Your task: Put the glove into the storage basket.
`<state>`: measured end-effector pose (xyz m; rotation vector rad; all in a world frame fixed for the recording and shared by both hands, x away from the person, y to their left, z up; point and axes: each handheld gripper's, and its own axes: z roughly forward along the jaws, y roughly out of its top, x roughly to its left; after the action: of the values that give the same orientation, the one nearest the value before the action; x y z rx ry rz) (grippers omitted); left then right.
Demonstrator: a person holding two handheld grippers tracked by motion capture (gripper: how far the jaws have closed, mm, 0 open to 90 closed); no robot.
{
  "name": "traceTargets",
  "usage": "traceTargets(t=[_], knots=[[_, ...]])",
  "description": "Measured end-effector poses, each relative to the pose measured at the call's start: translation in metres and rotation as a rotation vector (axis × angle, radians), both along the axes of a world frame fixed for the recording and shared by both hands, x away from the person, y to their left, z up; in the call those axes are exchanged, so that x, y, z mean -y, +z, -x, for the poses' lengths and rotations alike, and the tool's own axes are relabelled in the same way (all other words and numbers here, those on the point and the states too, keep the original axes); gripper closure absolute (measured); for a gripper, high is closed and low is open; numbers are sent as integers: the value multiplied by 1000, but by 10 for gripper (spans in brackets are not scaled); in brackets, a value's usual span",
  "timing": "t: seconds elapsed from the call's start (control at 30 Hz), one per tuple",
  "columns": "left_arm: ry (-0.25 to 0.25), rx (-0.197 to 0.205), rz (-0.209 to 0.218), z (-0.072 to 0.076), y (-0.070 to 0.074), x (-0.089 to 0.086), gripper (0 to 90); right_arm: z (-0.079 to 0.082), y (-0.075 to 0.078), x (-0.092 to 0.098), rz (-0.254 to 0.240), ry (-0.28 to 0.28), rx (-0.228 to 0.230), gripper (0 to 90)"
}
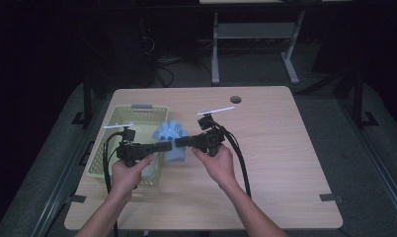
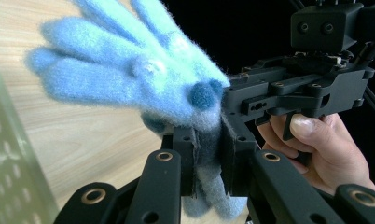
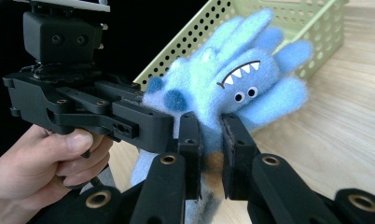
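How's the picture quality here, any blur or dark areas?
High view: lit table, room behind nearly black. Left gripper view: blue glove soft, basket at the edge very blurred. Right gripper view: glove's face sharp, black background.

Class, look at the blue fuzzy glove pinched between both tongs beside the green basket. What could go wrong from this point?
1. Both the left tongs and right tongs clamp the blue glove close together; pulling them apart could stretch it or tear it free of one grip.
2. Each grip seems to take only a narrow fold of fabric, so the glove may slip out.
3. The glove hangs right by the basket rim and could snag there.
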<state>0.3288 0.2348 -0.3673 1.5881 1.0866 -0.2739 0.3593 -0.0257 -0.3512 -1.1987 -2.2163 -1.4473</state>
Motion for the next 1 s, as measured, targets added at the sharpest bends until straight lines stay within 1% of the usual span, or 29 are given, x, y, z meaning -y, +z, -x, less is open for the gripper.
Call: traceTargets(t=[0.07, 0.1, 0.13, 0.2, 0.23, 0.3, 0.5, 0.53, 0.57, 0.7, 0.77, 0.8, 0.83, 0.9, 0.93, 0.97, 1.0], knots=[[9, -1, -3, 1, 1, -3, 780, -1, 1, -4, 2, 5, -7, 798], [12, -2, -1, 1, 1, -5, 780, -2, 1, -6, 3, 9, 1, 798], [12, -2, -1, 1, 1, -5, 780, -2, 1, -6, 3, 9, 1, 798], [16, 3, -5, 1, 1, -11, 779, -4, 1, -11, -5, 19, 1, 798], [22, 0, -5, 2, 1, -12, 779, -4, 2, -13, -2, 23, -11, 798], [29, -1, -2, 2, 1, -15, 779, -5, 0, -17, 1, 25, 0, 798], [42, -5, 0, 3, 2, -23, 780, -8, 1, -25, 0, 36, 0, 798], [47, -4, -1, 3, 2, -26, 779, -9, 2, -29, 0, 40, -9, 798], [47, -4, -1, 3, 2, -26, 779, -10, 1, -30, -4, 42, -5, 798], [56, -12, -3, 3, 2, -34, 780, -12, 1, -37, -4, 50, -18, 797], [62, -15, 1, 3, 2, -37, 780, -13, 0, -41, -5, 58, -12, 797], [62, -15, 1, 3, 2, -37, 779, -14, 1, -43, -6, 59, -21, 798], [64, -15, 1, 3, 2, -39, 779, -14, 1, -43, -6, 59, -21, 798], [68, -15, 0, 2, 2, -45, 779, -17, 1, -49, -2, 65, -13, 797], [71, -19, 2, 2, 3, -47, 780, -17, 1, -50, -3, 66, -21, 797], [73, -18, 3, 2, 2, -49, 780, -18, 1, -52, 0, 70, -13, 797], [75, -21, 2, 2, 2, -51, 779, -18, 2, -55, 1, 71, -14, 797]])
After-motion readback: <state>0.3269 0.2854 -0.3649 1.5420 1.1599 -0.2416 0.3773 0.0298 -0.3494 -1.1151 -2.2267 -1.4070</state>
